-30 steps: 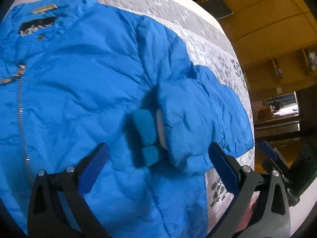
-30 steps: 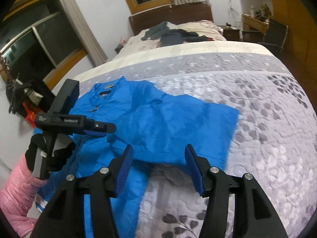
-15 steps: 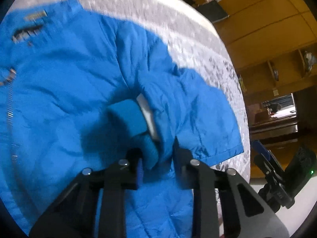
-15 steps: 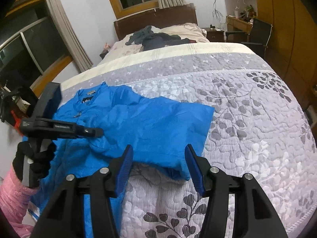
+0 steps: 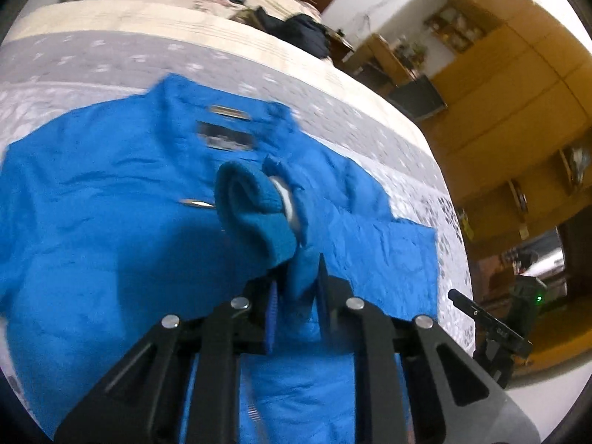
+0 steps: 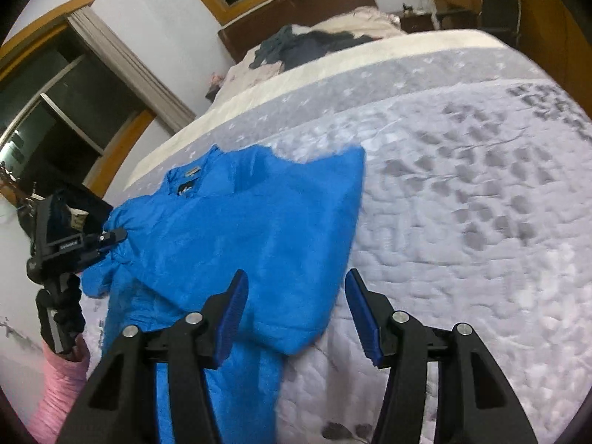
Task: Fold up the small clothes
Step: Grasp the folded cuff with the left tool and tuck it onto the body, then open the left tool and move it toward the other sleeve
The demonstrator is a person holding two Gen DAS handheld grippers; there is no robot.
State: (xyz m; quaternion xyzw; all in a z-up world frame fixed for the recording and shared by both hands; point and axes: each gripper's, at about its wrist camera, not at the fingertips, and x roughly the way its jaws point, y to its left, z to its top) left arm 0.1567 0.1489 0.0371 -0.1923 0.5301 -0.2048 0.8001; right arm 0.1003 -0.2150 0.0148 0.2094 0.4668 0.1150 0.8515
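Note:
A small bright blue jacket [image 5: 111, 229] lies open on the bed, collar and label toward the headboard. My left gripper [image 5: 296, 292] is shut on the end of the jacket's sleeve, whose knitted cuff [image 5: 255, 211] is lifted above the jacket's front. In the right wrist view the left gripper [image 6: 114, 236] pulls that sleeve up at the jacket's [image 6: 240, 236] left side. My right gripper [image 6: 296, 314] hangs open over the jacket's near right edge, with nothing between its fingers.
The grey patterned quilt [image 6: 462, 192] spreads wide to the right of the jacket. Dark clothes [image 6: 307, 44] lie piled at the headboard. A pink sleeve and black glove [image 6: 63, 318] hold the left gripper. Yellow wooden cabinets [image 5: 518, 85] stand past the bed.
My left gripper went from open around the sleeve cuff to shut on it, then lifted it toward the collar. The right gripper stayed open and drifted nearer the jacket's edge.

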